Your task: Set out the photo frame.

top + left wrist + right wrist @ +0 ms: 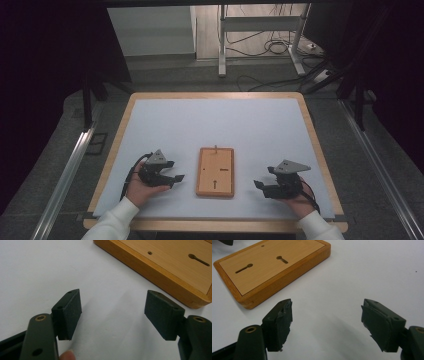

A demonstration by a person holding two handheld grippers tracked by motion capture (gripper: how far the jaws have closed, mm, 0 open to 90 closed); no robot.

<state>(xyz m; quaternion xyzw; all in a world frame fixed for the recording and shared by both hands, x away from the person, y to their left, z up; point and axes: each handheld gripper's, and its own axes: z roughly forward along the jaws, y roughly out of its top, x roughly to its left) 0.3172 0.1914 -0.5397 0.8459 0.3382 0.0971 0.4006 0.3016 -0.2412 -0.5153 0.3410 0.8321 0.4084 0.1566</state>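
Wooden board point(215, 171) between both tongs, cut off in gripper views; left tongs point(174, 179) spread, right tongs point(259, 186) spread, nothing pinched.

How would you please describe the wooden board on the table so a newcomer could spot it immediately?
Start at the white mat covering the wood-edged table. Near its front edge, midway between the two black hand-held grippers, lies a flat rectangular orange-brown wooden board. Its raised rim, paler inset panel and dark keyhole-shaped slots set it apart.

Dim surroundings, soft shadows, sharp focus.
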